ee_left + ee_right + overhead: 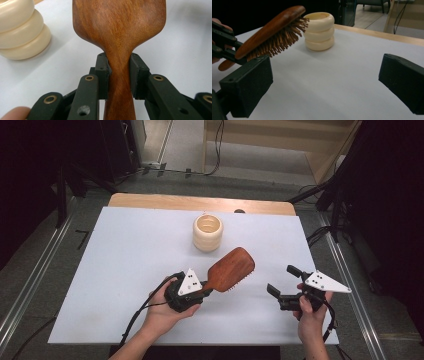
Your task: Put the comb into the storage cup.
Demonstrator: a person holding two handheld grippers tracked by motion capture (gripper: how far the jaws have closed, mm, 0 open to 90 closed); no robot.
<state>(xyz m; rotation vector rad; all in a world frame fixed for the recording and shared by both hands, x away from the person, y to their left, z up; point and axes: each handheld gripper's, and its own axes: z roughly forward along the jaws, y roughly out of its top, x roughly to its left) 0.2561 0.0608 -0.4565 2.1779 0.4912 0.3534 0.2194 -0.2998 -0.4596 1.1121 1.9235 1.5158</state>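
Both forearms were bare, no sleeves. Each hand carried black tongs: the left tongs (206, 290) and the right tongs (282, 280). Each pair bore a grey three-cornered plate with small dark dots on top, and a black cable trailed from each body back past the wrist. In the left gripper view, the links were matte black bars with brass-ringed pivot holes, ending in blocky black pads (102, 72). The right pads (249, 86) were square, dull blocks.
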